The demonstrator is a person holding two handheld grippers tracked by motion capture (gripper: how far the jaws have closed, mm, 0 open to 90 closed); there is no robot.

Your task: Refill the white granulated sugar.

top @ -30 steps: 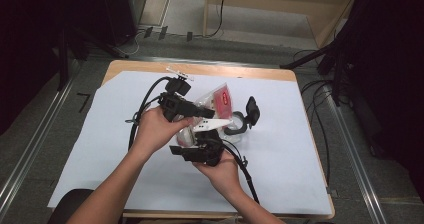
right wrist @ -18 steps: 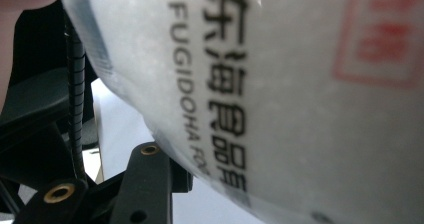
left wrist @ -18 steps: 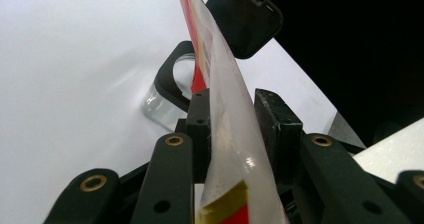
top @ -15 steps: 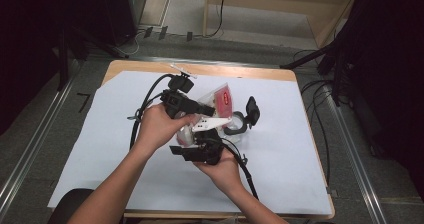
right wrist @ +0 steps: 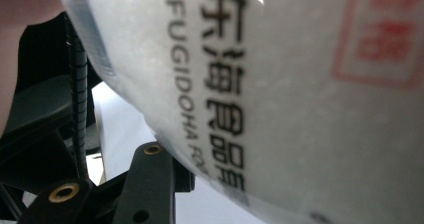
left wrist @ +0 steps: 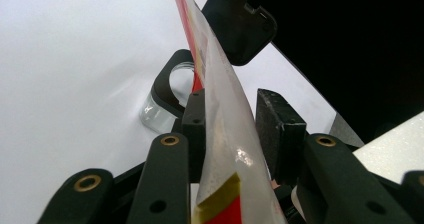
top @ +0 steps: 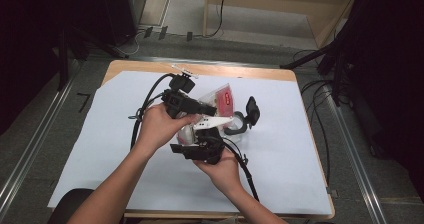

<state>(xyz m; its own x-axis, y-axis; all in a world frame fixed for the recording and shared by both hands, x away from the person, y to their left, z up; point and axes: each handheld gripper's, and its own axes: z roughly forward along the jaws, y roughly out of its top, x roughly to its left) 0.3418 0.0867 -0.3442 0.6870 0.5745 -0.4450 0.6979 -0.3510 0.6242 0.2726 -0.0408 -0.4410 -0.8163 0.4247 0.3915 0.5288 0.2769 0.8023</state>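
Between both grippers, a pouch (top: pixel 220 100)

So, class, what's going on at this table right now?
A person holds a gripper in each hand over a white-covered table. The left gripper has the edge of a clear plastic bag with red print between its jaws, which have just been closing and reopening slightly. The right gripper supports the bag's bulging body. A clear jar with a flipped-open black lid stands beyond.
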